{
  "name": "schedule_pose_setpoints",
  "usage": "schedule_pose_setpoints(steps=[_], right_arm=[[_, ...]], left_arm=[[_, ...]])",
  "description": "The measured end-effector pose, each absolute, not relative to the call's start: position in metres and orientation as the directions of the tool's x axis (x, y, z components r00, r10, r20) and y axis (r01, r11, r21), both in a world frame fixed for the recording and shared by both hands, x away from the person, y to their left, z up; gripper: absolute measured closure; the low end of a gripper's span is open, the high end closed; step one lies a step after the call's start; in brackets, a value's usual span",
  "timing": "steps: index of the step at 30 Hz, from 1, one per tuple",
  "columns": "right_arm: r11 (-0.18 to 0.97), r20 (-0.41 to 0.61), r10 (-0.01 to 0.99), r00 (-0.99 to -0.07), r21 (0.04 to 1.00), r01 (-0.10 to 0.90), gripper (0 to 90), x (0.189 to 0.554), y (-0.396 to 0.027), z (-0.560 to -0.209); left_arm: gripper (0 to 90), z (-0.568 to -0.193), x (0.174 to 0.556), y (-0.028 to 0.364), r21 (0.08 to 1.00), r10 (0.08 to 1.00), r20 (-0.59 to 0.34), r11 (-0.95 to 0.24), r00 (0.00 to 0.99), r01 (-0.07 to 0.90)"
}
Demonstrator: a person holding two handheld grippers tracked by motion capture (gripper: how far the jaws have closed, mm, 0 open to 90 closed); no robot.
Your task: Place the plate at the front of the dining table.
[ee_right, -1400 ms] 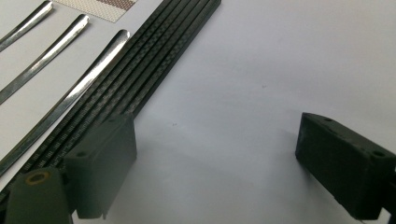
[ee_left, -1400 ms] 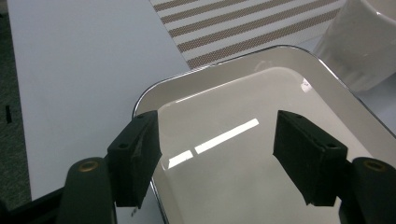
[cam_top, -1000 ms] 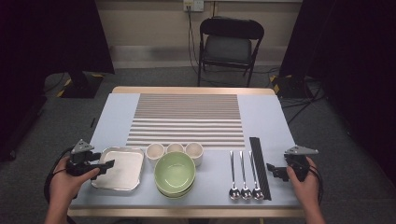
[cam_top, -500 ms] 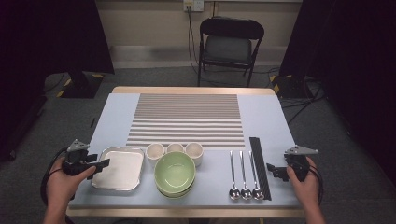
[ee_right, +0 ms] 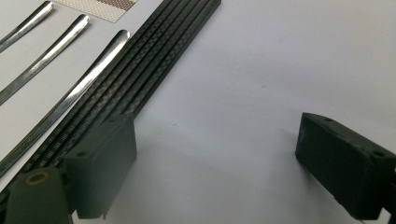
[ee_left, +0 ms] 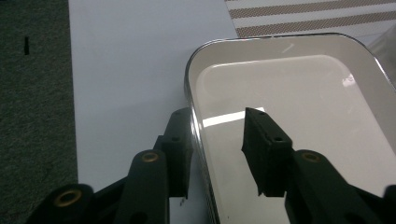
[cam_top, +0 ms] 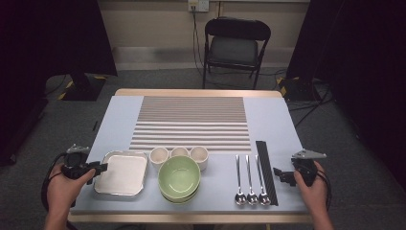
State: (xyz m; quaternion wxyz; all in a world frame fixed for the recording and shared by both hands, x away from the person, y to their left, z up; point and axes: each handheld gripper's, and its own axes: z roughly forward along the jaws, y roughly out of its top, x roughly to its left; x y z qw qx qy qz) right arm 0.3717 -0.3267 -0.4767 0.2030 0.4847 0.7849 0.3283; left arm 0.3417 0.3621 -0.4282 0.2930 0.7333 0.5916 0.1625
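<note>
A shallow metal tray (cam_top: pixel 122 173) lies at the front left of the table. My left gripper (cam_top: pixel 101 167) straddles the tray's left rim (ee_left: pixel 189 93): one jaw stands outside it, the other inside over the tray floor (ee_left: pixel 289 93). The left gripper (ee_left: pixel 217 116) has just been closing on the rim, and a gap still shows at the inner jaw. My right gripper (cam_top: pixel 280 175) rests open at the front right. In the right gripper view, the right gripper (ee_right: pixel 217 126) has only bare table between its jaws, just right of the black chopsticks (ee_right: pixel 154 60).
Stacked green bowls (cam_top: pixel 179 177) sit at front centre with three small cups (cam_top: pixel 179 154) behind them. Three spoons (cam_top: pixel 249 179) lie left of the chopsticks (cam_top: pixel 266 172). A striped placemat (cam_top: pixel 191 122) covers the middle. A folding chair (cam_top: pixel 237 45) stands beyond the table.
The left gripper's jaws have narrowed around the tray's left rim. Both hands have stayed where they were, and the tray has not moved.
</note>
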Motion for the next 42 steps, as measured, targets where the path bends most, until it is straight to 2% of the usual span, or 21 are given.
schedule_pose_setpoints(steps=[10,24,27,36,42], right_arm=[[0.315,0.0,0.894,-0.448,0.712,0.628,11.3,0.3717,-0.3267,-0.4767],[0.314,0.0,0.894,-0.447,0.712,0.628,11.3,0.3717,-0.3267,-0.4767],[0.314,-0.001,0.894,-0.447,0.712,0.628,11.3,0.3717,-0.3267,-0.4767],[0.315,-0.001,0.894,-0.448,0.712,0.627,11.3,0.3718,-0.3268,-0.4767],[0.314,-0.001,0.894,-0.447,0.712,0.628,11.3,0.3717,-0.3267,-0.4767]], left_arm=[[71.0,-0.4262,0.3433,0.3648,0.603,0.971,-0.101,-0.115,0.219,0.79],[76.6,-0.4281,0.3456,0.364,0.581,0.977,-0.089,-0.109,0.196,0.807],[79.2,-0.4278,0.3458,0.3635,0.572,0.973,-0.117,-0.096,0.197,0.815],[85.2,-0.4272,0.3478,0.3627,0.551,0.975,-0.113,-0.1,0.193,0.828],[86.4,-0.4266,0.3486,0.3647,0.545,0.976,-0.143,-0.061,0.165,0.836]])
